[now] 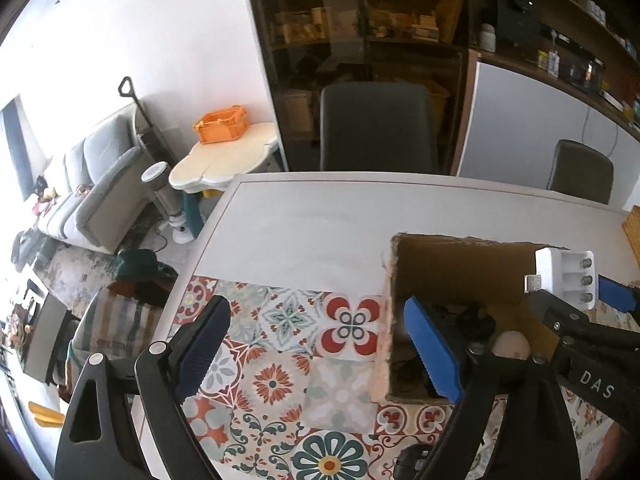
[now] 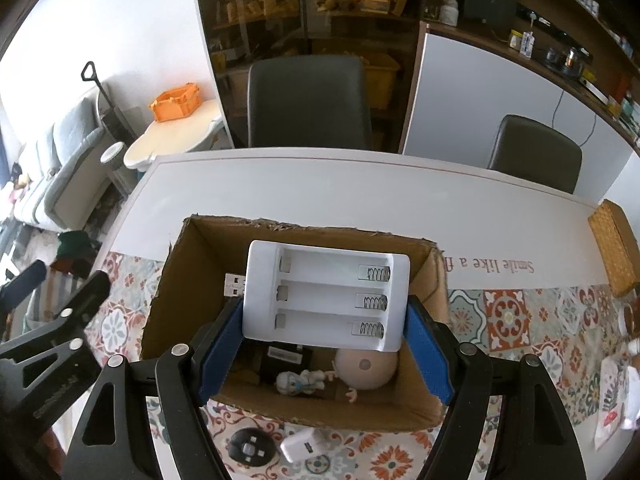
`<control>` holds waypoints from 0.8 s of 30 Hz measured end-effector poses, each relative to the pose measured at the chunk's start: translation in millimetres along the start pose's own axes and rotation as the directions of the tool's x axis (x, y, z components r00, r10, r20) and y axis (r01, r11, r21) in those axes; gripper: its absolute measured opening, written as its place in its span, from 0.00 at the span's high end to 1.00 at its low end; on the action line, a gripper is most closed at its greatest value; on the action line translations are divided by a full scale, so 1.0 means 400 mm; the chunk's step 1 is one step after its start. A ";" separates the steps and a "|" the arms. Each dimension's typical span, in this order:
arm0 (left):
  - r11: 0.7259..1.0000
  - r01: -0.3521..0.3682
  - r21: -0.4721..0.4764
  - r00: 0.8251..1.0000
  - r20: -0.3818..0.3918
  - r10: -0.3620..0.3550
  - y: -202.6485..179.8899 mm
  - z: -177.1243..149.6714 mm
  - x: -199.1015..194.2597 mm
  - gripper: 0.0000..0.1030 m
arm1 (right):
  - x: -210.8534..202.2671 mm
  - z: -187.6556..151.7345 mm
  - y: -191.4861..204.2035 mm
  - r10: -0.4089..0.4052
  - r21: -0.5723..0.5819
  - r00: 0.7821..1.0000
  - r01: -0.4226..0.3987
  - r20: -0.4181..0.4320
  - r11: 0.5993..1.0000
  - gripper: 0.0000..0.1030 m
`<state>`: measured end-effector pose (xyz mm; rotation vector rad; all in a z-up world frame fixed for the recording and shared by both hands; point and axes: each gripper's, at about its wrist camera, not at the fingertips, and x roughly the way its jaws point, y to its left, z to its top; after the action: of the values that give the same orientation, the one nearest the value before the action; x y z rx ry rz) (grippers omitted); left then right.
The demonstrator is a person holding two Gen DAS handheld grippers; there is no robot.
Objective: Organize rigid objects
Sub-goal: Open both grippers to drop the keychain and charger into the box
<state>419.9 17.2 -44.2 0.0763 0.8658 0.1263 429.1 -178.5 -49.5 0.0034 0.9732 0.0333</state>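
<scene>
Right gripper (image 2: pixel 325 344): clamped on white battery charger (image 2: pixel 326 300), held above the box.
Left gripper (image 1: pixel 316 348): jaws wide, empty, beside box.
Cardboard box (image 2: pixel 188 280): doll (image 2: pixel 344 376), black item.

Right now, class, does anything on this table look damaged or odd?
Yes: the cardboard box has ragged, torn top edges, as if its flaps were ripped off. Otherwise nothing stands out; the right tongs hold a white battery charger over it.

A home living-dining room: grey sofa (image 1: pixel 92 184), dining table (image 1: pixel 320 216), cluttered shelves (image 1: pixel 360 24).
</scene>
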 end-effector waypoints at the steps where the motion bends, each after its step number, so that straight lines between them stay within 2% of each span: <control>1: 1.000 0.001 -0.005 1.000 -0.001 -0.001 0.003 -0.002 0.002 0.13 | 0.006 0.001 0.004 -0.001 -0.003 1.000 0.001 -0.004 1.000 0.25; 12: 1.000 0.009 -0.029 1.000 0.000 -0.009 0.014 -0.042 -0.005 0.13 | 0.018 -0.022 0.003 0.004 0.014 1.000 -0.004 -0.025 1.000 0.19; 24: 0.997 0.064 -0.036 0.996 0.063 -0.061 0.012 -0.118 -0.120 0.11 | -0.140 -0.099 -0.021 0.026 0.029 0.992 -0.030 0.122 0.999 0.19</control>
<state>352.7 15.8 -38.1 0.0170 0.8028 0.0815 365.1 -189.0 -25.5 0.0474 0.8516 0.0432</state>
